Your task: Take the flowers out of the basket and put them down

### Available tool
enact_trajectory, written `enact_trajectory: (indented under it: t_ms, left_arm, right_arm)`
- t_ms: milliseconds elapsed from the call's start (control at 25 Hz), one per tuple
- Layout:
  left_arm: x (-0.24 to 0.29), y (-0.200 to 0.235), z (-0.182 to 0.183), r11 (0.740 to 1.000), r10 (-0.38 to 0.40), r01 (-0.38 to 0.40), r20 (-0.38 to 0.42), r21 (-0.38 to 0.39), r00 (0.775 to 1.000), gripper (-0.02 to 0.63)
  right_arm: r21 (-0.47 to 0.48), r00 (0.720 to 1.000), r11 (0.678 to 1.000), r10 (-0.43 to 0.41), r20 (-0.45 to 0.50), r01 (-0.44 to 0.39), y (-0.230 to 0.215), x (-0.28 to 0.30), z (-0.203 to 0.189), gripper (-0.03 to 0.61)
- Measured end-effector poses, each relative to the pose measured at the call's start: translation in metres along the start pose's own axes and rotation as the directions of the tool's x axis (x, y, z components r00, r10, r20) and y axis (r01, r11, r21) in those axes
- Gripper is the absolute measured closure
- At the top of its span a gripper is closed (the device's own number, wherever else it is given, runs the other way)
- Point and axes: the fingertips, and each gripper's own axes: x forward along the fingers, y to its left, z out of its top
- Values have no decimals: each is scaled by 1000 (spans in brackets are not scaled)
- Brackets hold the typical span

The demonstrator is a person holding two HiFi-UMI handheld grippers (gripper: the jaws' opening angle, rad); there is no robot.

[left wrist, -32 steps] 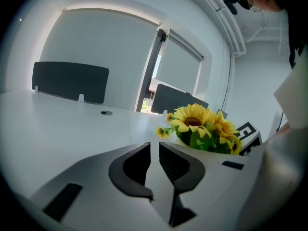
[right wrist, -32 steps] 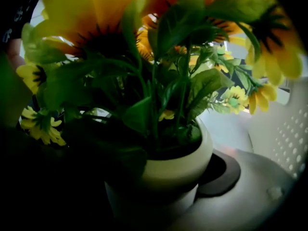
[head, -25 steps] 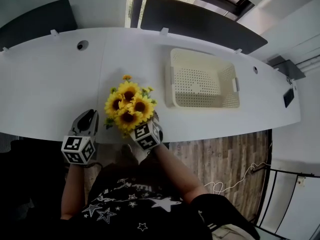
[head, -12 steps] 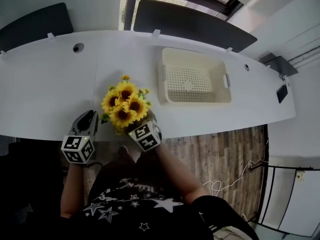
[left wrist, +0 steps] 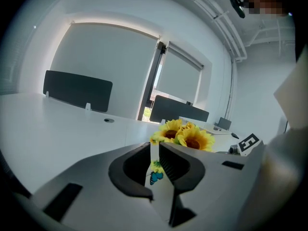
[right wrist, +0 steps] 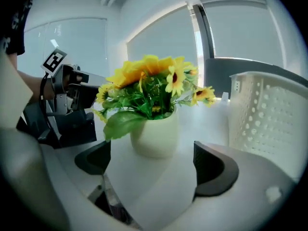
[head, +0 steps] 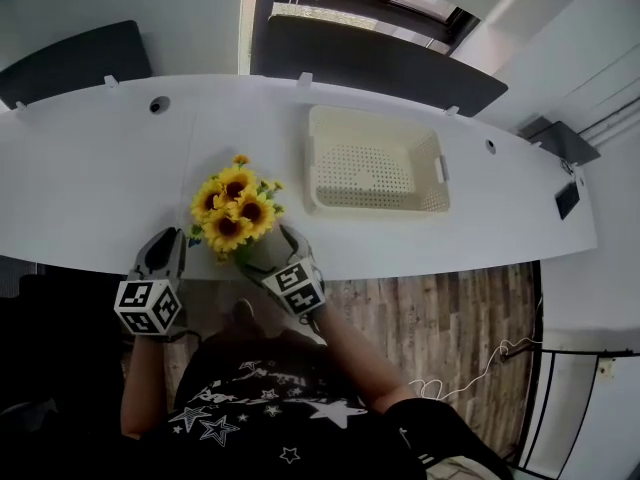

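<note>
A bunch of yellow sunflowers (head: 232,208) in a white pot (right wrist: 154,134) stands upright on the white table (head: 80,188), near its front edge. It is left of the cream perforated basket (head: 318,204), which holds nothing. My right gripper (head: 266,252) sits just behind the pot with its jaws wide apart. In the right gripper view the pot is past the fingertips (right wrist: 206,154), untouched. My left gripper (head: 165,241) hovers at the table edge, left of the flowers (left wrist: 185,136). Its jaws stand almost together. A small blue-and-yellow thing (left wrist: 155,175) shows in the slit, and whether it is pinched is unclear.
Dark divider panels (head: 380,63) line the table's far side, and a round cable hole (head: 160,104) lies at the back left. The basket wall (right wrist: 264,114) rises close on the right gripper's right. Wooden floor (head: 430,298) shows below the table's front edge.
My right gripper has drawn back a little from the pot, which stays where it was on the table. The left gripper has hardly moved. The head camera has shifted.
</note>
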Motion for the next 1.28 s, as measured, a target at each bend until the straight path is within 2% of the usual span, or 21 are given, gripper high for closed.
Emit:
enact_trajectory:
  t_ms: [240,400,680,920,1000,1120,1160,1280]
  left_arm:
    - [-27,-39,-2,1000,24,-24,29,5,999,554]
    - [-41,-71,-6,1000,13,-13,51,-6,999,554]
    - [-73,-116,-12,999,38,-39,87,10,996,584]
    - [-94,-150,-29,999,34,-36,88,15,996,584]
    - [-98,-156,-31,999,31,-34,88,26,996,584]
    - [-102,-161,-30,999,20,-23,95,37,995,584]
    - [-102,-162,-29,999,14,-18,97,40,995,584]
    - [-96,-163,-26,999,-14,10,102,37,995,584]
  right_arm:
    - [21,994,996,84,68,-86,19,-39,3,55]
    - [-2,983,989,144,118,-145,35,-67,13,55]
    - [-38,952,983,183,247,-179,39,-123,38,63]
    - [-7,919,982,179,351,-189,27,-153,40,126]
    - [10,917,984,159,367,-175,23,-158,40,188]
    - [41,917,992,93,388,-118,15,-167,40,387]
    - [57,913,993,70,403,-101,12,-171,41,424]
    - [103,902,994,-4,431,-45,2,-181,44,472]
